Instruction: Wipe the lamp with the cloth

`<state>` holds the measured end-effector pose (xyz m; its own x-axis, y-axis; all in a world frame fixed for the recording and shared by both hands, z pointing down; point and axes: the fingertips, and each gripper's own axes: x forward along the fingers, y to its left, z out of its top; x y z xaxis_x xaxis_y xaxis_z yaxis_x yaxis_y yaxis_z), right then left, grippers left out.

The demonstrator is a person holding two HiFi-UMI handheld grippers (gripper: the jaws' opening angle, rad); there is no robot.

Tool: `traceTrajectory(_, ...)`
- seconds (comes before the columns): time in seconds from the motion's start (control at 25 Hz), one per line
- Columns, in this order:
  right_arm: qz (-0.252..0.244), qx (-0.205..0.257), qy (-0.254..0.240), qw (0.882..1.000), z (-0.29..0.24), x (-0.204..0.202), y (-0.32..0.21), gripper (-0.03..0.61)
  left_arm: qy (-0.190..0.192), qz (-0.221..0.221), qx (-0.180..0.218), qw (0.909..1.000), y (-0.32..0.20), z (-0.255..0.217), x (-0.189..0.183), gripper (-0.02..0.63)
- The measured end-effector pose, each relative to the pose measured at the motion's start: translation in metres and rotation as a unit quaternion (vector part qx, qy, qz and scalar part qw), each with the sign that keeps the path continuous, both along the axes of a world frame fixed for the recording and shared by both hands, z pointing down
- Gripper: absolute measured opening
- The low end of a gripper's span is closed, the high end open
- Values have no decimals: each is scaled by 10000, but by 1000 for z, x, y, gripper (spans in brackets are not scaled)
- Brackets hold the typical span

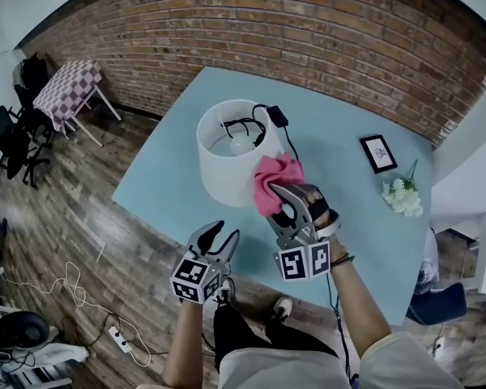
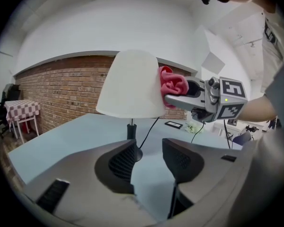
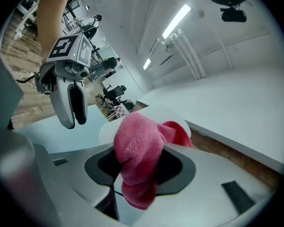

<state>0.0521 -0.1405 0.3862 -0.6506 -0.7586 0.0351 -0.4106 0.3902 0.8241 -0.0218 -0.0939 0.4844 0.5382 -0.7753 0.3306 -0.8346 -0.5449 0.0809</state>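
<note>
Right hand-held gripper (image 1: 294, 197): jaws are closed on the pink cloth (image 1: 274, 177); the cloth is bunched between the pads, with folds spilling above and below them; in the right gripper view the cloth fills the gap completely.

The cloth is pressed against the side of the white lamp shade (image 1: 227, 164), directly ahead of the right hand-held gripper's jaw tips; contact is seen at the shade's wall on the gripper's side, near the upper rim.

Left hand-held gripper (image 1: 225, 233): jaws are held apart and nothing is gripped between them; it is held off the lamp, near the worktop (image 1: 348, 217) edge, beside and slightly behind the right hand-held gripper; in the left gripper view the lamp's dark stem (image 2: 131, 129) and base are seen beyond the gap, well ahead of the jaws and apart from them.

The lamp is upright on the pale blue worktop; the bulb (image 1: 241, 143) is visible through the open top of the shade; a black cable runs from the lamp to a black plug (image 1: 275, 117) beyond the shade.

Beyond and to the right of the right hand-held gripper, a small framed picture (image 1: 378, 152) and a bunch of white flowers (image 1: 402, 194) lie on the worktop, well apart from the lamp.
</note>
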Motion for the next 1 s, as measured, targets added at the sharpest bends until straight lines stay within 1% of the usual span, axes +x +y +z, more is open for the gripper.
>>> traceTrajectory(0.12, 21, -197, 38, 9998, 20, 1, 2, 206, -6, 20, -43, 10000, 2, 4, 3, 202)
traceTrajectory(0.32, 26, -453, 318, 9985, 47, 14, 3, 207, -27, 46, -113, 9999, 4, 6, 7, 202)
traceTrajectory(0.4, 128, -649, 90, 9978, 44, 27, 0, 206, -41, 54, -127, 9999, 5, 5, 7, 202)
traceTrajectory(0.44, 218, -748, -145, 9969, 36, 34, -4, 206, -47, 53, -127, 9999, 5, 4, 7, 202)
traceTrajectory(0.52, 405, -913, -787, 9919, 9, 49, -16, 204, -64, 56, -119, 9999, 5, 1, 6, 202)
traceTrajectory(0.56, 478, -1012, -1198, 9865, -10, 56, -23, 204, -73, 61, -119, 9999, 4, -1, 6, 202)
traceTrajectory(0.6, 516, -1159, -1674, 9777, -30, 61, -30, 204, -86, 68, -121, 9999, 4, -3, 6, 202)
traceTrajectory(0.68, 442, -1526, -2565, 9534, -70, 69, -45, 204, -122, 86, -114, 9998, 5, -8, 6, 202)
traceTrajectory(0.76, 198, -1854, -3096, 9324, -106, 69, -59, 204, -160, 107, -98, 9998, 4, -13, 6, 202)
traceTrajectory(0.84, -121, -2352, -3459, 9082, -127, 59, -74, 204, -191, 119, -87, 9997, 3, -17, 6, 202)
traceTrajectory(0.88, -271, -2599, -3534, 8982, -130, 52, -80, 204, -201, 121, -84, 9997, 3, -18, 5, 202)
traceTrajectory(0.92, -391, -2784, -3527, 8925, -131, 44, -85, 202, -211, 123, -82, 9997, 2, -19, 5, 202)
traceTrajectory(1.0, -571, -2982, -3437, 8887, -125, 34, -89, 204, -235, 129, -78, 9996, 2, -19, 4, 202)
